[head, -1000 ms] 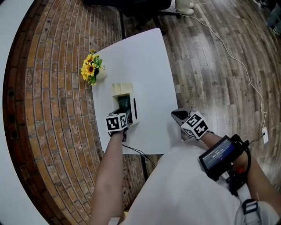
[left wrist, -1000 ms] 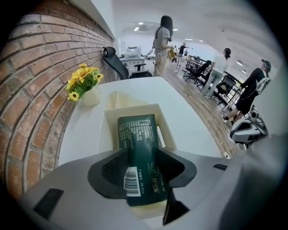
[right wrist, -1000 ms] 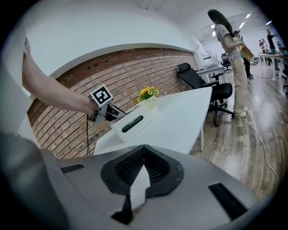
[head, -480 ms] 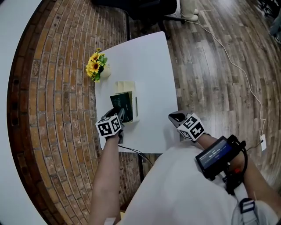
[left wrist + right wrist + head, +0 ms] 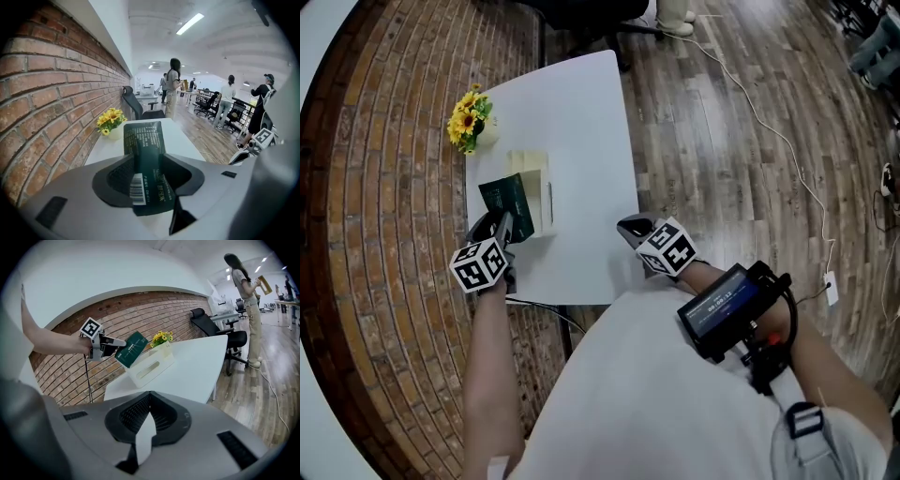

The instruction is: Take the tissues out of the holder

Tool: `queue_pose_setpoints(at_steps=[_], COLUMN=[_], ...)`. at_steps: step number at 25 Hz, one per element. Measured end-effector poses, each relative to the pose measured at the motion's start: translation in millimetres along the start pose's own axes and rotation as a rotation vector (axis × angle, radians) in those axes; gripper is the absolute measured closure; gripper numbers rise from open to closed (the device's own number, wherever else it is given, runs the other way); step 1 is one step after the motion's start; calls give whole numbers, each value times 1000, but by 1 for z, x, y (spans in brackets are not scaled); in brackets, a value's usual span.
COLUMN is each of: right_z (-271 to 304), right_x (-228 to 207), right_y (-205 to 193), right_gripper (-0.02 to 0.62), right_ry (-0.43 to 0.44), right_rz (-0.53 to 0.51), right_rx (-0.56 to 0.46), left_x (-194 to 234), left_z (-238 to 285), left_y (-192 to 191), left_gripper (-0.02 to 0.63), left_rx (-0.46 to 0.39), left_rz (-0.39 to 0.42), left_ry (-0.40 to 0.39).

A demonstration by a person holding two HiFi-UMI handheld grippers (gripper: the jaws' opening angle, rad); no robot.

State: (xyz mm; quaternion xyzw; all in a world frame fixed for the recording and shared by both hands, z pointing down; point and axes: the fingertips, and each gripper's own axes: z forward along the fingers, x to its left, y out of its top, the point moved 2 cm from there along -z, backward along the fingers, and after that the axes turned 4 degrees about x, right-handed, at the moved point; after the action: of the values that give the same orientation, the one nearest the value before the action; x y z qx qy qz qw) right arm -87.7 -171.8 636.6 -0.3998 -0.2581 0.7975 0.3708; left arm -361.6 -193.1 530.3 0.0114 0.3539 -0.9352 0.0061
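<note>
Black pads (image 5: 117, 178) of the left gripper (image 5: 149, 178) clamp the lower end of a dark green tissue pack (image 5: 143, 140), which is held up tilted over the near end of the cream holder (image 5: 150, 366). The holder sits on a white table (image 5: 581, 122) beside the brick wall (image 5: 403, 187), with sunflowers (image 5: 467, 120) just past it. Off to the side, the right gripper (image 5: 149, 418) hangs over the table's near edge, jaws closed together on nothing.

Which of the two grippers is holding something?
The left gripper: its jaws clamp the dark green tissue pack. The right gripper has its jaws together, with nothing between them.
</note>
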Motion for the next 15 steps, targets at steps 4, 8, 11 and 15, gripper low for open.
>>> queue_pose_setpoints(at_steps=[4,8,11,15], right_z=[-2,-4,-5,-6], right_x=[3,3,4,4], right_y=[2,4,4,2], right_gripper=[589,589,589,589], right_ry=[0,-6,-12,-20], right_rz=[-8,-16,-17,-12], right_rx=[-3,-7,-14,-16], left_x=[-11,-32,-48,-68], left_z=[-18,-31,-36,-36], left_y=[8,19,23,20], left_gripper=[402,403,403,403], left_rx=[-39,-78,-100,-85], left_rz=[23,42,47,59], left_ry=[-27,-68,-101,-142])
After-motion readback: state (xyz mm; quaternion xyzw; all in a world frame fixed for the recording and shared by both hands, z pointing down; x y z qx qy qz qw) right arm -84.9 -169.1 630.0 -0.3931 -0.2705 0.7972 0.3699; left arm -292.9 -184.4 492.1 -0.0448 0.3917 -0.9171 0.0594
